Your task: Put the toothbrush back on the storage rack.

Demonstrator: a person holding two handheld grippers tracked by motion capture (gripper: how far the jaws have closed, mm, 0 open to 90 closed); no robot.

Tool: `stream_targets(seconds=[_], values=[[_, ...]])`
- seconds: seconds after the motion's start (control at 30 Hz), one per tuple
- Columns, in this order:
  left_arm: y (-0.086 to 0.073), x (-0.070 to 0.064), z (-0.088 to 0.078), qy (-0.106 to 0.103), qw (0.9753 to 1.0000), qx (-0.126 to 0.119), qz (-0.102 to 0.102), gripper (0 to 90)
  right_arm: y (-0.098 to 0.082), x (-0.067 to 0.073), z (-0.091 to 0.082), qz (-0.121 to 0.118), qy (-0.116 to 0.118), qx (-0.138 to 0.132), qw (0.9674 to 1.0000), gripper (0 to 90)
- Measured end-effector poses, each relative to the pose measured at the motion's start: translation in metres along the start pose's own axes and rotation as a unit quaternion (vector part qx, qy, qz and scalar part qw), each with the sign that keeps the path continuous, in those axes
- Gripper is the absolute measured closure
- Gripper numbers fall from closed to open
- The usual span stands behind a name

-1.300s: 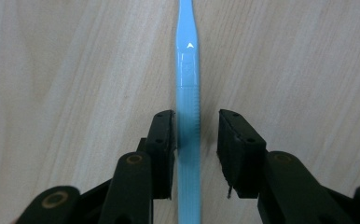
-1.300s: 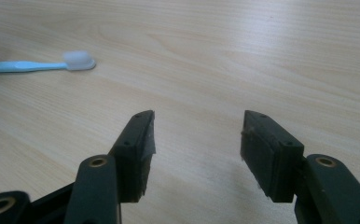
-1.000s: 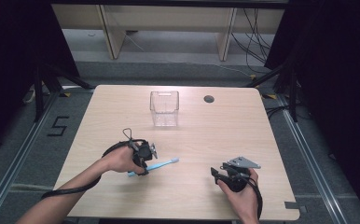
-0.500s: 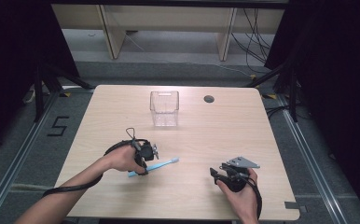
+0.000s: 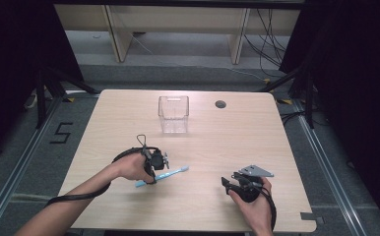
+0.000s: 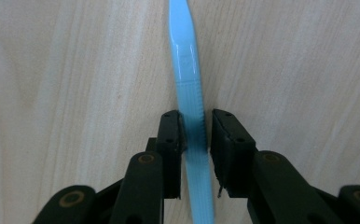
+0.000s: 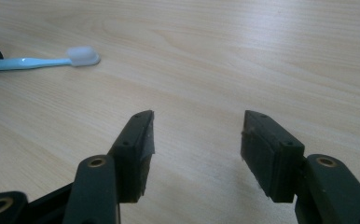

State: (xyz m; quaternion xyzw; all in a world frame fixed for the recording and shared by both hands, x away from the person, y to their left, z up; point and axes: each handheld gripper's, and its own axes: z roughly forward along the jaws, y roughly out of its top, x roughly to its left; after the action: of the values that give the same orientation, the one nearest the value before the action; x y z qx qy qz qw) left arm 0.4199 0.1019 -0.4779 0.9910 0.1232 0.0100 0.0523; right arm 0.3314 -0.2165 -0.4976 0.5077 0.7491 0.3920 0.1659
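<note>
A light blue toothbrush (image 5: pixel 175 171) with a white head lies flat on the wooden table (image 5: pixel 227 137), left of centre near the front. My left gripper (image 5: pixel 154 173) points down over its handle. In the left gripper view the handle (image 6: pixel 183 56) runs between the jaws of the left gripper (image 6: pixel 197 122), which have just been closing. One pad touches the handle and a thin gap remains at the other. My right gripper (image 5: pixel 227 181) rests at the front right, open with nothing between its fingers (image 7: pixel 197 130). The toothbrush (image 7: pixel 38 61) lies farther off to its left.
A clear square container (image 5: pixel 174 114) stands upright at the back middle of the table. A dark round grommet (image 5: pixel 220 104) sits to its right near the far edge. Cables trail from both grippers along the forearms.
</note>
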Motion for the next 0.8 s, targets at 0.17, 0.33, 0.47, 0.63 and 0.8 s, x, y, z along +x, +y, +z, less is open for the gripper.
stream_targets(seconds=[0.17,0.33,0.47,0.63,0.8], values=[[0.003,0.001,0.000,0.002,1.0000,0.002,-0.004,71.2,0.000,0.000,0.000,-0.004,-0.004,-0.002,1.0000,44.7],[0.006,0.002,-0.002,0.000,1.0000,-0.002,-0.007,68.8,0.000,-0.001,0.000,-0.003,0.002,0.001,1.0000,44.6],[0.012,0.003,-0.003,0.002,1.0000,-0.004,-0.008,68.2,0.000,-0.001,0.002,-0.002,0.003,-0.002,1.0000,44.5],[0.020,0.005,-0.002,-0.003,1.0000,-0.003,-0.007,67.9,0.000,-0.001,0.002,-0.002,0.001,-0.002,1.0000,44.5],[0.028,0.006,-0.002,-0.005,1.0000,0.003,0.001,67.9,0.000,-0.001,0.002,0.007,-0.001,0.004,1.0000,44.3]])
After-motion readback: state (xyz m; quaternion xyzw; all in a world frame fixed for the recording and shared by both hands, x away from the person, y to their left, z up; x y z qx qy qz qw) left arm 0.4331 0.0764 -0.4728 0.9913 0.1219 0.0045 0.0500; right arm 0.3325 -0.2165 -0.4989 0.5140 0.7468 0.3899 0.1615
